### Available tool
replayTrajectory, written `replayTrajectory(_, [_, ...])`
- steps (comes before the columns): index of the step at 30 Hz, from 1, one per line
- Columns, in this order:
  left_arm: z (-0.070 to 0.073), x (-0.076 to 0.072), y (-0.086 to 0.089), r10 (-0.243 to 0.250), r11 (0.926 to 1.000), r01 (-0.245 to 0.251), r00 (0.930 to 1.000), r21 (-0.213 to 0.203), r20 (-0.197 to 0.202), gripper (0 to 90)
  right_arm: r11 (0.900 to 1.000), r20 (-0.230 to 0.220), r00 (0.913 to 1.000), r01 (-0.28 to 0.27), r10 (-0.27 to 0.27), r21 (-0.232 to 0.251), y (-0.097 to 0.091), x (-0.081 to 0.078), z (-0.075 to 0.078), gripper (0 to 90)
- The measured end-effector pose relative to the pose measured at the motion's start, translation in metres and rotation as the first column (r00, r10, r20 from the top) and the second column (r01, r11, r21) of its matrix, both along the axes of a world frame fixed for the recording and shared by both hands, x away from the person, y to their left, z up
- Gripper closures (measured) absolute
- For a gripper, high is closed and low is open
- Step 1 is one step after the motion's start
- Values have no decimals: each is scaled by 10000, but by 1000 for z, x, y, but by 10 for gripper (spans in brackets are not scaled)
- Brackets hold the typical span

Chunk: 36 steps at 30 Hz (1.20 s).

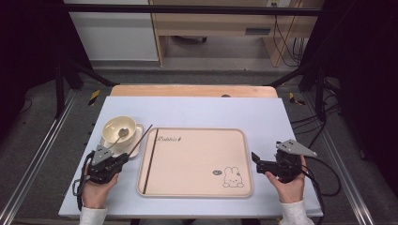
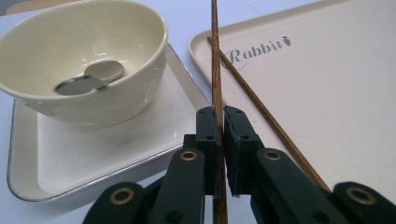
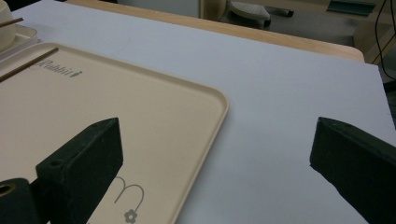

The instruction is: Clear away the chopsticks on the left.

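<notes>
Gripping one wooden chopstick (image 2: 216,70) between pressed-together jaws of left gripper (image 1: 123,159), at seven o'clock on table (image 1: 197,110), stick slanting toward one o'clock over square plate (image 1: 133,145); idling with jaws spread wide and holding nothing, right gripper (image 1: 256,160) at four o'clock beside tray (image 1: 197,185); lying flat along tray's nine o'clock edge, second chopstick (image 1: 150,159); sitting farther at eleven o'clock, cream bowl (image 1: 110,130) cradling spoon (image 1: 119,135)
</notes>
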<state>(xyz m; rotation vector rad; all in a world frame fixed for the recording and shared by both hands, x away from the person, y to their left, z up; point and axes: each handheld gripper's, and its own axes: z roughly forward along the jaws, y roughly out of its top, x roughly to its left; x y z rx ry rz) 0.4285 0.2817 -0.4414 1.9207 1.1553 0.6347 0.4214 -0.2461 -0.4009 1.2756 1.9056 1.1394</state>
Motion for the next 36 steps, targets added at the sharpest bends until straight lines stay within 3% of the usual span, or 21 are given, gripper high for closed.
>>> replayTrajectory(23, [15,-14,-32,288,9981,-251,9974,-564,655,850,10000,11,10000,4,-4,-9,1,0,0,27])
replayTrajectory(36, [22,-17,-45,561,9960,-501,9952,-746,807,850,10000,-11,10000,9,-9,30,1,0,0,27])
